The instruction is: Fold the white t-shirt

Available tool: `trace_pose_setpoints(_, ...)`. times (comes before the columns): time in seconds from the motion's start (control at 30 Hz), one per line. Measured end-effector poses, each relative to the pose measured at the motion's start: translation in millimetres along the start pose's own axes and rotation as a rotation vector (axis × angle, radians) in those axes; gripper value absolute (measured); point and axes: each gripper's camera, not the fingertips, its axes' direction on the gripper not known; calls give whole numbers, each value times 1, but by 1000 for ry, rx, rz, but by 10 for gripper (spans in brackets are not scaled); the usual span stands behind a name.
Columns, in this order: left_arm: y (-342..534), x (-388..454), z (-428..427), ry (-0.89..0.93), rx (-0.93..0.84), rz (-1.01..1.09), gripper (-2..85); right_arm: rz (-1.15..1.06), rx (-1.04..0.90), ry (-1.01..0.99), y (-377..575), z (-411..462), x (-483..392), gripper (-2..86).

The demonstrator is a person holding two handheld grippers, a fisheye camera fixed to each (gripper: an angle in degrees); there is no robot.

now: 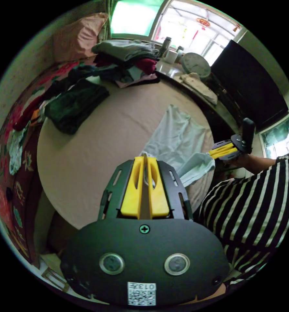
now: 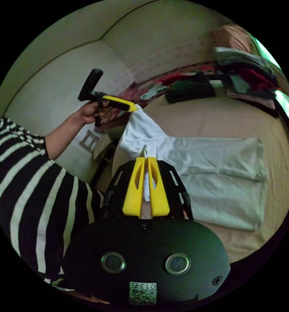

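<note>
The white t-shirt (image 2: 216, 182) lies stretched along the beige bed (image 2: 222, 120), folded lengthwise, its near end lifted off the sheet. My left gripper (image 1: 145, 159) is shut on one corner of that end; in the right gripper view it shows as the left gripper (image 2: 133, 107), held up by a hand. My right gripper (image 2: 145, 159) is shut on the other corner, and it shows in the left gripper view as the right gripper (image 1: 212, 154). In the left gripper view the t-shirt (image 1: 177, 136) runs away from me toward the bed's right edge.
A heap of folded and loose clothes (image 1: 125, 61) sits at the far end of the bed, with a dark green garment (image 1: 74, 105) nearby. A pink pillow (image 1: 76, 35) leans at the wall. A person's striped sleeve (image 1: 251, 208) is close on the right.
</note>
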Motion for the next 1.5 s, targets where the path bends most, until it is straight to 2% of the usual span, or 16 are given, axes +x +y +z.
trace_pose_setpoints(0.17, -88, 45, 35, 24, -7, 95, 7, 199, 154, 50, 68, -50, 87, 10)
trace_pose_setpoints(0.3, -170, 88, 96, 19, -62, 203, 8, 339, 231, 118, 126, -70, 147, 12)
trace_pose_setpoints(0.43, -234, 129, 185, -49, -221, 286, 8, 475, 255, 153, 168, -73, 194, 13)
trace_pose_setpoints(0.6, -264, 155, 270, -97, -330, 302, 11, 610, 219, 135, 213, -63, 242, 14)
trace_pose_setpoints(0.83, -261, 173, 307, -90, -225, 267, 32, 660, 193, 134, 240, -57, 273, 23)
trace_pose_setpoints(0.9, -257, 173, 316, -106, -238, 258, 84, 631, 131, 149, 240, -54, 281, 40)
trace_pose_setpoints(0.97, -254, 168, 318, -72, -259, 234, 175, 623, 101, 172, 238, -62, 284, 58)
trace_pose_setpoints(1.0, -250, 162, 313, -67, -257, 220, 183, 615, 93, 219, 235, -70, 284, 67)
trace_pose_setpoints(1.03, -243, 157, 301, -77, -222, 218, 185, 603, 87, 253, 233, -75, 283, 68)
trace_pose_setpoints(1.1, -227, 146, 279, -121, -158, 177, 177, 478, 65, 445, 211, -89, 273, 72)
trace_pose_setpoints(1.17, -201, 134, 262, -150, -98, 100, 163, 344, 55, 499, 182, -86, 266, 75)
trace_pose_setpoints(1.3, -122, 134, 270, -172, -73, -53, 130, 76, -37, 442, 105, -33, 266, 82)
trace_pose_setpoints(1.5, -65, 167, 311, -242, -102, -72, 113, 30, -163, 420, 38, 25, 287, 49)
